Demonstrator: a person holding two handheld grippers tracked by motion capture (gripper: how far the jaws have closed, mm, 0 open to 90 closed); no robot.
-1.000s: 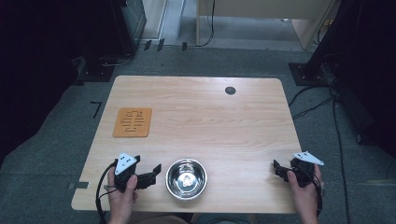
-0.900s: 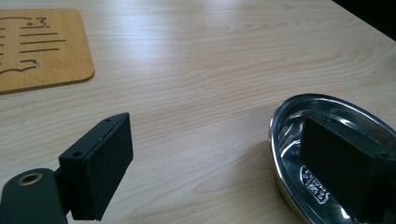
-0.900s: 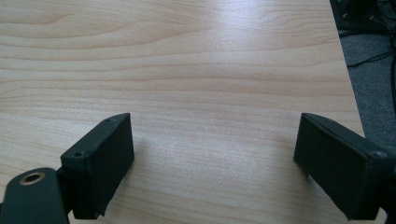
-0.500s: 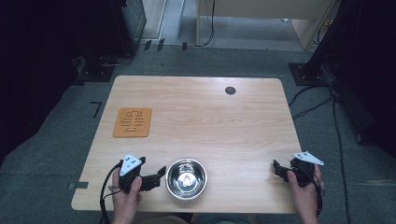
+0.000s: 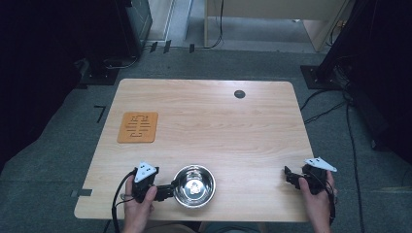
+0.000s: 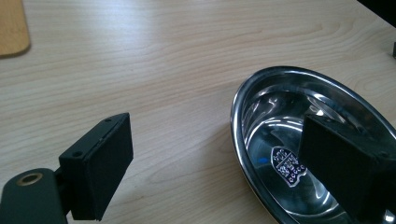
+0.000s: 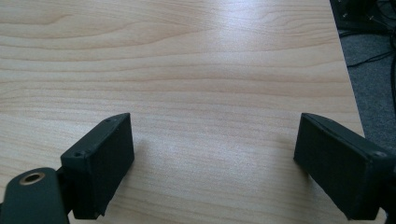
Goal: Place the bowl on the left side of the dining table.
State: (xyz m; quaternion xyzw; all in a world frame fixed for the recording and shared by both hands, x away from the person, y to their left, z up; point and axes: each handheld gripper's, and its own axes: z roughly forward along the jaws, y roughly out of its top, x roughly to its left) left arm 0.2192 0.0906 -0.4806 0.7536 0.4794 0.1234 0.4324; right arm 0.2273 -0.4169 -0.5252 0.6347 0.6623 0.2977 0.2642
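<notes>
1 steel bowl (image 5: pixel 194 185) sits at the lower centre of the high view, close to the near edge of the table (image 5: pixel 209 126). The left gripper view shows what the high view does not: a printed mark (image 6: pixel 287 165) on the bowl's bottom, and the bowl's rim passing between the 2 jaws, with 1 jaw over the bare wood and the other over the bowl's inside. The left gripper (image 5: pixel 164 190) is released, jaws wide apart, with nothing clamped; contact with the rim cannot be told.

The right gripper (image 5: pixel 287 174) lies at the lower right of the high view, well apart from the bowl, near the table's right edge. It is also released, jaws spread over bare wood in the right gripper view (image 7: pixel 212 158).

The table's middle and far half lie open. 1 orange mat (image 5: pixel 138 127) lies at the left of the high view, well apart from the bowl; its corner (image 6: pixel 11 28) appears at the upper left of the left gripper view. 1 dark round hole (image 5: pixel 239 93) sits near the far edge.
</notes>
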